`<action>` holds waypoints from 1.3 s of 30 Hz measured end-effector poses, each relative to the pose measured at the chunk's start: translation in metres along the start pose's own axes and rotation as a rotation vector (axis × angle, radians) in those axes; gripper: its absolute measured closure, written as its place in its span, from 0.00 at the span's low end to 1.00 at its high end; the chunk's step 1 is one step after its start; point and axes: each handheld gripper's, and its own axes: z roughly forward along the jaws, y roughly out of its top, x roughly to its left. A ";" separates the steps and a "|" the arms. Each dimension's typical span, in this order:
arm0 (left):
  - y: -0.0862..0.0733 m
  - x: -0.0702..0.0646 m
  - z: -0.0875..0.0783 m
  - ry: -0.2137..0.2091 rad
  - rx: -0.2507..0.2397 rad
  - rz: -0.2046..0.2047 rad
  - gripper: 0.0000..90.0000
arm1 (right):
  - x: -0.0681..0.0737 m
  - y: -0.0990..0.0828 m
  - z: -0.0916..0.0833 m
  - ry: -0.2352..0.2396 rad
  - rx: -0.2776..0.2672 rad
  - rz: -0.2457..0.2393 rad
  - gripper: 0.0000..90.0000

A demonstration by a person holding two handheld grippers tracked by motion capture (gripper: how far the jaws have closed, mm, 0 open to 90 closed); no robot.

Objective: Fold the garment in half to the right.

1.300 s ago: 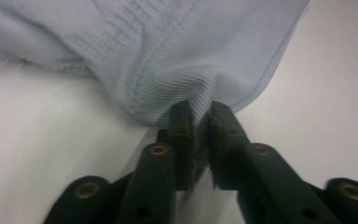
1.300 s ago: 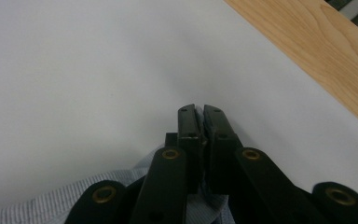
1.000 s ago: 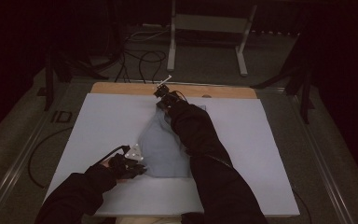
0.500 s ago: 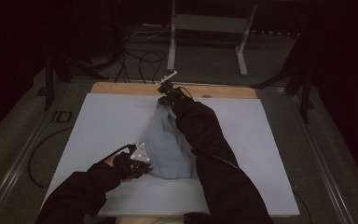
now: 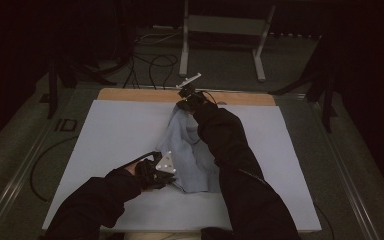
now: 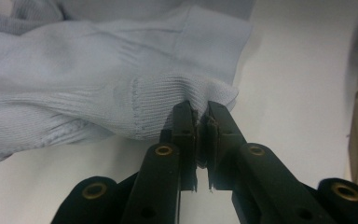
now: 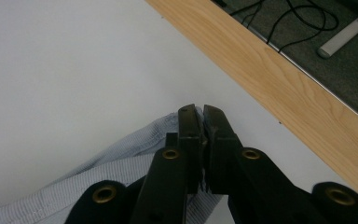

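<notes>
Tool jaws on both sides are pressed together on cloth: the left tool pinches a ribbed hem corner of the pale blue garment, and the right tool clamps another edge of the same garment at its far end.

The relation that matters is the line between the two grips. In the high view the garment runs lengthwise away from the person, from the left tool at the near end to the right tool close to the far wooden edge of the table. Its long axis therefore lies nearly along the person's line of sight, leaning slightly to the right as it goes away. Each tool sits at one end, so neither is nearer the middle; the right arm stretches over the cloth and hides part of it.

The garment looks like a soft knit, light grey-blue, with fine ribbing at the hem and a seam line visible in the left gripper view. It is rumpled and bunched into folds between the two grips, not spread flat, and sags toward the white table surface. Judging from this, drawing the ends farther apart along that axis would probably take out the slack.

Beyond the table lie dark floor, cables and a metal stand.
</notes>
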 end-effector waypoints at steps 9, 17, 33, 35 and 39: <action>0.021 -0.005 0.006 -0.020 0.012 0.040 0.94 | -0.009 -0.010 -0.018 0.000 -0.021 0.015 0.97; 0.040 -0.008 0.012 -0.031 0.022 0.079 0.94 | -0.020 -0.020 -0.038 -0.008 -0.046 0.034 0.97; 0.084 -0.020 0.043 -0.086 0.065 0.153 0.94 | -0.050 -0.055 -0.074 -0.043 -0.101 0.090 0.97; 0.089 -0.021 0.046 -0.090 0.070 0.161 0.94 | -0.053 -0.059 -0.077 -0.045 -0.105 0.095 0.97; 0.100 -0.022 0.052 -0.102 0.074 0.170 0.94 | -0.061 -0.067 -0.083 -0.051 -0.113 0.103 0.97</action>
